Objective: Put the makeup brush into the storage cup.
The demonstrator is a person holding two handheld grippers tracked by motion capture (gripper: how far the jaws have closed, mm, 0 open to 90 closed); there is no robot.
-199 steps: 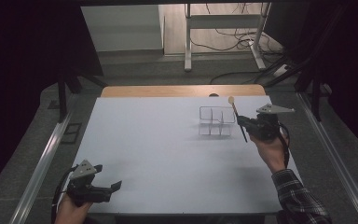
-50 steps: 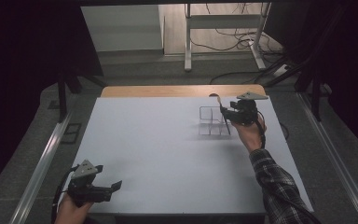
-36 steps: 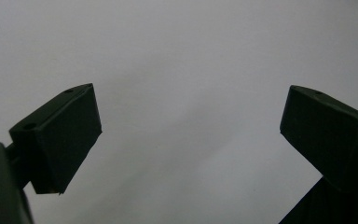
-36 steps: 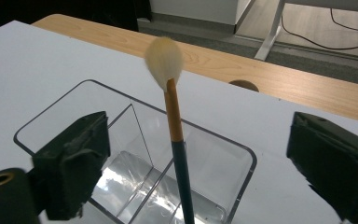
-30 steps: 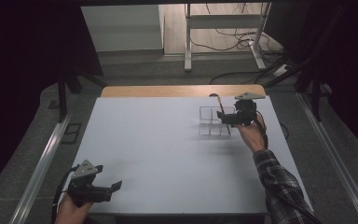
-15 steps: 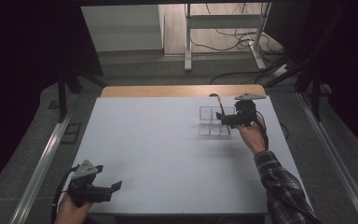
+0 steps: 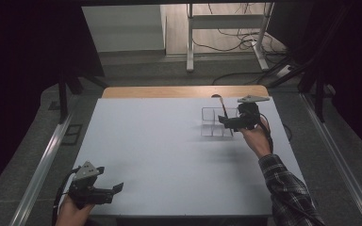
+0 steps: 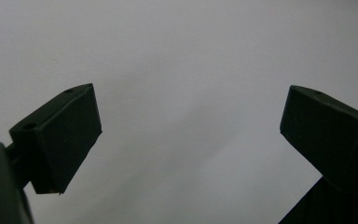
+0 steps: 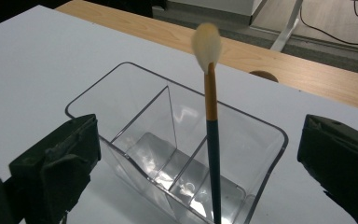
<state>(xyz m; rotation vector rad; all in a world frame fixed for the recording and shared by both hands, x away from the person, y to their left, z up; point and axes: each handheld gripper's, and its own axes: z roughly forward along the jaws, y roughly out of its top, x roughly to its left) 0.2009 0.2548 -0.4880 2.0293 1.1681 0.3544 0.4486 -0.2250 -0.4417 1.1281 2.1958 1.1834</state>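
Observation:
A clear plastic organizer (image 7: 212, 123) with three compartments sits at the back right of the white table (image 7: 169, 155). A make-up brush (image 7: 223, 110) with a dark handle and a pale tuft stands in it, tuft up. In the right gripper view the brush (image 9: 212, 140) rests in the rightmost compartment of the organizer (image 9: 121, 77), and my right gripper (image 9: 199, 140) is open, its jaws wide on either side of the handle without touching it. In the high view the right gripper (image 7: 227, 123) hovers at the organizer's right end. My left gripper (image 7: 115, 190) is open and empty at the table's front left (image 8: 189, 121).
A wooden strip (image 7: 169, 92) with a round hole (image 9: 261, 74) borders the table's far edge. Metal rails (image 7: 42, 160) run along both sides of the table. Desk legs and cables (image 7: 226, 33) lie on the floor beyond.
The right gripper carried the brush from right of the organizer to over it and set it down into the compartment. The left gripper stayed put.

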